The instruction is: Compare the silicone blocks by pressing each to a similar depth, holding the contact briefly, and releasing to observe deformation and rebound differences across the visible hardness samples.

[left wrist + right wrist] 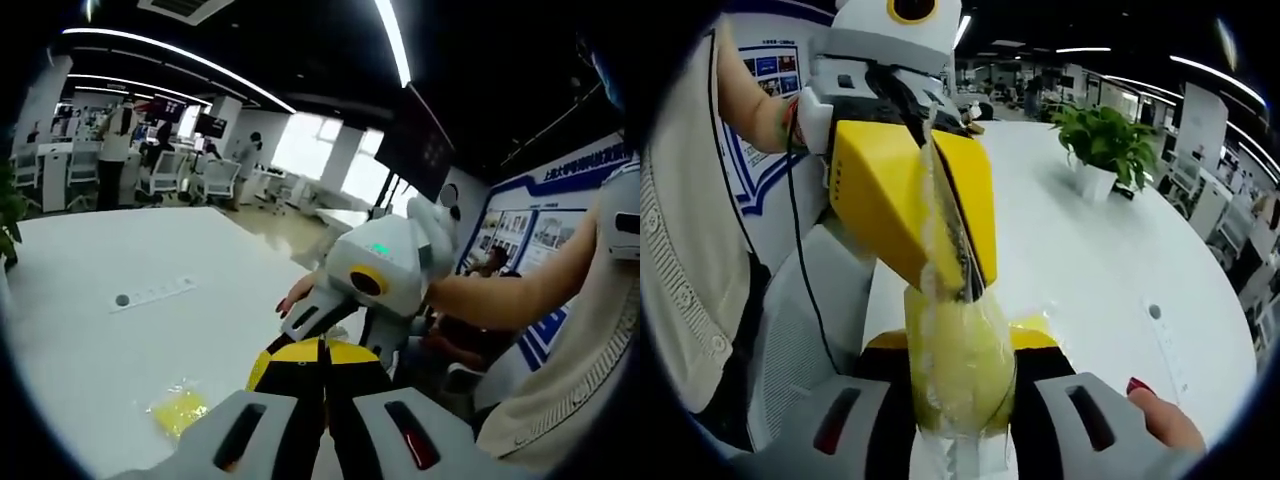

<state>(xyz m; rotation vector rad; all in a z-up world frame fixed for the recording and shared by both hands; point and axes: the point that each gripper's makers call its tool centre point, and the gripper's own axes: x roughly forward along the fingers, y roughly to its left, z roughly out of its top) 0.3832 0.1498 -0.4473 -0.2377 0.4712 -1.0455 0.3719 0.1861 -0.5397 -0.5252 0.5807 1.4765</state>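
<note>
A clear plastic bag with a soft yellow block (958, 375) sits between the yellow pads (887, 341) of my right gripper (960, 350), which is shut on it. My left gripper (952, 275) comes down from the upper left, its yellow jaws shut on the bag's crinkled top edge. In the left gripper view my left gripper (322, 352) is tip to tip with my right gripper (305, 332), and the bag is hidden between them. A second yellow bagged sample (178, 410) lies on the white table (120, 350) below left.
A white strip with a dark dot (150, 293) lies on the table, the same white strip (1162, 335) at the right. A potted plant (1105, 140) stands further back. The person's arm (500, 290) and a red-nailed finger (1152, 402) hold the grippers. Office chairs and people stand beyond.
</note>
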